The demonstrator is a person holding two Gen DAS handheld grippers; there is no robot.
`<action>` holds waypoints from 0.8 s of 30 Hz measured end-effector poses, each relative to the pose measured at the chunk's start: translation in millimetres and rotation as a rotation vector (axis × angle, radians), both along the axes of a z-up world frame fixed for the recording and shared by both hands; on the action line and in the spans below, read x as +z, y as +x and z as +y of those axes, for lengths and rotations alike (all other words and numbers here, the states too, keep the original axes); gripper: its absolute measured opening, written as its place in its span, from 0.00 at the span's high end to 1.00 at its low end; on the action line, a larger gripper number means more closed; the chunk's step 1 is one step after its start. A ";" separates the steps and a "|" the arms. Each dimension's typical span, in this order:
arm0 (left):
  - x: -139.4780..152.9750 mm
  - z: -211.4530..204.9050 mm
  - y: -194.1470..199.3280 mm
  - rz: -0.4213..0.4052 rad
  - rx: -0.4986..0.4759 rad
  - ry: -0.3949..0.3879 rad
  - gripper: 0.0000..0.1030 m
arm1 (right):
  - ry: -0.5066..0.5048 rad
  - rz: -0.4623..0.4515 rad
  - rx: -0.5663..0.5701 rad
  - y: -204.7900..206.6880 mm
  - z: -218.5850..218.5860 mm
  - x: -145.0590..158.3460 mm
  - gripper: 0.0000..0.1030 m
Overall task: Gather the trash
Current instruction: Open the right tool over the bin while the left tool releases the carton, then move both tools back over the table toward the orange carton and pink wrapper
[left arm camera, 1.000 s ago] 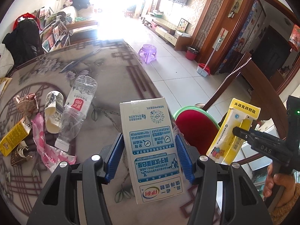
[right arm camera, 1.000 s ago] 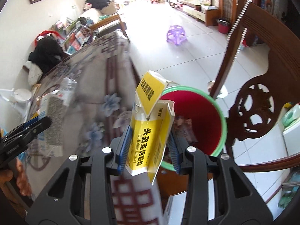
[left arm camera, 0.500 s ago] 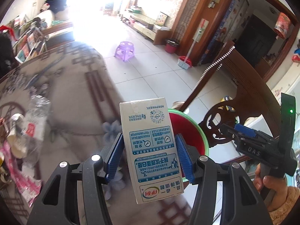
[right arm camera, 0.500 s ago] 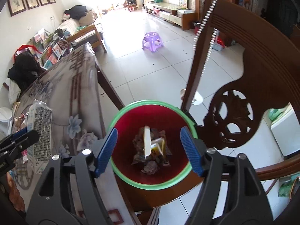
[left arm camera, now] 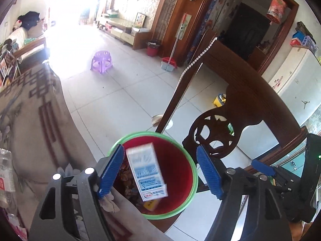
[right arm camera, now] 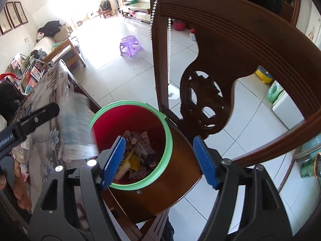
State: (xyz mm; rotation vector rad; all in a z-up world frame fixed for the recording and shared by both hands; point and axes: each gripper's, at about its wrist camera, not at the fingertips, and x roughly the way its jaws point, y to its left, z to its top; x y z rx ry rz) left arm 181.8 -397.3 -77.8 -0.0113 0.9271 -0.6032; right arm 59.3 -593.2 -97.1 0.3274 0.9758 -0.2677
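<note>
A red bin with a green rim (left arm camera: 194,177) stands on a chair seat beside the table. My left gripper (left arm camera: 159,149) hangs over the bin, jaws opening. A white and blue milk carton (left arm camera: 147,173) drops free between the pads, blurred, touching neither. In the right wrist view the same carton (right arm camera: 78,126) is a blur at the bin's left rim (right arm camera: 169,138), just off the left gripper's finger (right arm camera: 40,114). My right gripper (right arm camera: 158,139) is open and empty above the bin. A yellow medicine box (right arm camera: 132,160) lies inside among crumpled wrappers.
A carved wooden chair back (right arm camera: 230,46) with a bead chain rises just behind the bin. The floral tablecloth (left arm camera: 30,124) lies to the left, with a plastic bottle (left arm camera: 5,172) at its edge. A purple stool (left arm camera: 101,61) stands on the tiled floor beyond. A person's hand (right arm camera: 20,182) holds the left gripper.
The left gripper swung from the table to above the bin and let the milk carton go. The right gripper dropped the yellow box into the bin and has stayed open.
</note>
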 end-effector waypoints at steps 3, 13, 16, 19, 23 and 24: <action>10.8 17.8 -8.8 -0.016 0.027 -0.010 0.28 | -0.011 -0.007 0.000 -6.8 4.7 5.8 0.33; 14.5 135.7 -60.5 -0.005 0.283 -0.028 0.23 | -0.009 -0.026 0.092 -5.9 55.6 14.6 0.31; 7.1 182.3 -71.2 0.025 0.381 -0.038 0.23 | -0.010 -0.025 0.142 -2.8 82.0 15.8 0.31; -0.4 224.8 -77.4 0.032 0.443 0.005 0.23 | -0.010 -0.030 0.187 -0.8 108.9 19.3 0.31; -7.3 289.6 -89.8 0.031 0.531 0.048 0.23 | -0.007 -0.035 0.236 -1.4 146.6 22.6 0.31; -9.1 305.8 -92.0 0.031 0.547 0.059 0.23 | -0.005 -0.034 0.246 -1.8 155.1 22.7 0.31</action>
